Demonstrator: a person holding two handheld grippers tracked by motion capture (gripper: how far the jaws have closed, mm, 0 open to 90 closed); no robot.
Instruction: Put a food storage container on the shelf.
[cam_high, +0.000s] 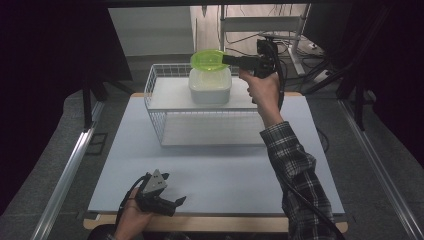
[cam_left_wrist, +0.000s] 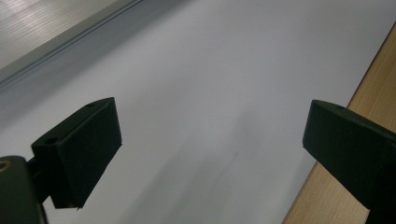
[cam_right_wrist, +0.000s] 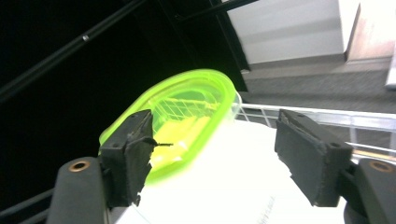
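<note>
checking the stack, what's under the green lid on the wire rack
Under the green lid sits a white container on the wire rack's top shelf. The lid rests tilted across its top. The container's opaque walls hide whatever is inside.

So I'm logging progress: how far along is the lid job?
Done: the white container stands on the wire rack. In hand: the green lid lies tilted on it, the right gripper open beside it. Left: seating the lid flat. The left gripper idles open.

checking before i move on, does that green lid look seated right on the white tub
No. The green lid sits tilted on the white tub on the wire rack, one edge raised. The right gripper stands open beside it.
</note>
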